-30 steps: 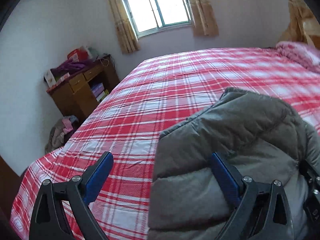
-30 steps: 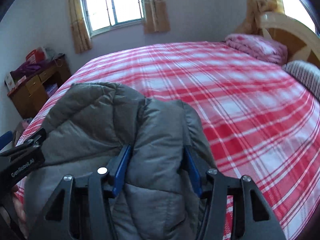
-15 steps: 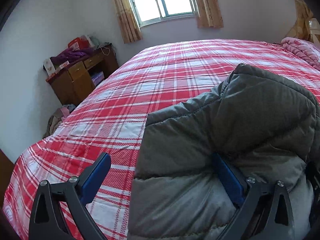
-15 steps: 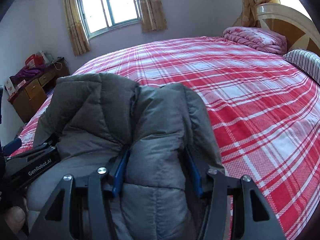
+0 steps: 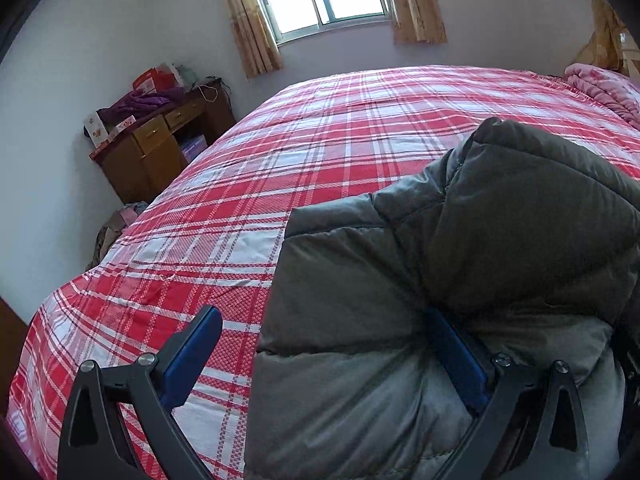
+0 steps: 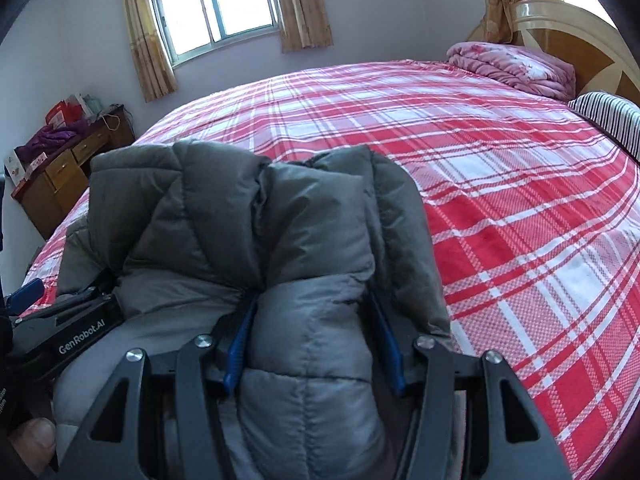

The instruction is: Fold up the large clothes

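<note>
Jacket (image 6: 316,240), grey and puffy, sits bunched at the near edge of the bed (image 6: 520,184), which wears a red plaid cover. We hold one gripper in each hand, both tilted down toward the bundle.

Our right gripper (image 6: 314,344) is clamped on a thick fold of the jacket: both blue pads dig into the padding, one on each side of the roll. Our left gripper (image 5: 324,352) stands wide and released. Its right finger (image 5: 456,356) presses into the jacket's side, while its left finger (image 5: 192,356) hangs over bare plaid with nothing against it, so it grips nothing.

Risks, as we judge them. The padding is slick and springy, so the fold in the right gripper may squirm out if we pull or lift fast. With only one side held, the free half may sag or unroll and undo the shape of the fold. The bundle lies close to the bed's near edge, so a tug toward us may drag it off the mattress. The two grippers work very near each other, and the left one's body already shows just beside the right jaws in the right view; they may knock together. Closing the left gripper where it stands may pinch the cover together with the jacket.
</note>
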Available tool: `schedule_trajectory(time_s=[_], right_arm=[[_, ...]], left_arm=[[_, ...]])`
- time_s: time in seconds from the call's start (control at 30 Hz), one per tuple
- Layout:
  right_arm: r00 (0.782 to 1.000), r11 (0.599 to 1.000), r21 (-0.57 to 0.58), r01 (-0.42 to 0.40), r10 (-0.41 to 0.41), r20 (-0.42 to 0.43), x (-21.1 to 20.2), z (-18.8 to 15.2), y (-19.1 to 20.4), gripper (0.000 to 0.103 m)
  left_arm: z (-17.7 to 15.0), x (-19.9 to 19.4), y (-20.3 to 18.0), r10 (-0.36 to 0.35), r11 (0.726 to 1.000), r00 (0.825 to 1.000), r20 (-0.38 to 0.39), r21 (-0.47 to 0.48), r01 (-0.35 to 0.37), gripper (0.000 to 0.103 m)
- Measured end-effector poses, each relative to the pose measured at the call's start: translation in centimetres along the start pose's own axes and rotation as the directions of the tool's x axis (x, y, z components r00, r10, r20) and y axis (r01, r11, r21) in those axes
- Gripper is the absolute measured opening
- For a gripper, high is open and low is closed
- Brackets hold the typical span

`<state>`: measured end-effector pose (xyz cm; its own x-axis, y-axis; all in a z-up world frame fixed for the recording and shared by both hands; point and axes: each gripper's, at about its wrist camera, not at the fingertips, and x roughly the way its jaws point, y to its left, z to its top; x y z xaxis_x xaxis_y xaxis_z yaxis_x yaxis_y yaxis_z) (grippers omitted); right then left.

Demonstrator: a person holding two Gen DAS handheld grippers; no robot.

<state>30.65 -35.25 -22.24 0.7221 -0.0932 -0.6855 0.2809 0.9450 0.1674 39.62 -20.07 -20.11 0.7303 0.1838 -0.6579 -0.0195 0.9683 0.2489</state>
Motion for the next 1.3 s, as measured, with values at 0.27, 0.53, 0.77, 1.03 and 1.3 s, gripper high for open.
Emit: schedule_trajectory(time_s=[0.27, 0.53, 0.77, 1.03, 1.3], right_arm=[[0.999, 1.000, -0.012, 0.020, -0.021, -0.026, 0.4, -0.1, 0.4, 0.057], [0.998, 0.999, -0.028, 0.045, -0.046, -0.042, 0.8, -0.1, 0.8, 0.057], [0.997, 0.998, -0.034, 0.051, -0.053, -0.050, 0.9, 0.0, 0.8, 0.058], [0.997, 0.998, -0.034, 0.051, -0.053, -0.059, 1.1, 0.0, 1.0, 0.060], [0.997, 0.998, -0.034, 0.050, -0.052, -0.060, 1.1, 0.1, 1.0, 0.060]], left_arm=[[0.0, 0.4, 0.0, -0.009, 1.000, 1.000, -0.020, 0.002, 0.009, 0.102], [-0.1, 0.8, 0.1, -0.014, 1.000, 0.999, -0.032, 0.006, 0.014, 0.102], [-0.1, 1.0, 0.2, -0.019, 1.000, 0.999, -0.040, 0.007, 0.020, 0.102], [-0.1, 1.1, 0.2, -0.020, 1.000, 0.999, -0.044, 0.010, 0.021, 0.102], [-0.1, 1.1, 0.2, -0.017, 1.000, 0.999, -0.043, 0.013, 0.017, 0.102]])
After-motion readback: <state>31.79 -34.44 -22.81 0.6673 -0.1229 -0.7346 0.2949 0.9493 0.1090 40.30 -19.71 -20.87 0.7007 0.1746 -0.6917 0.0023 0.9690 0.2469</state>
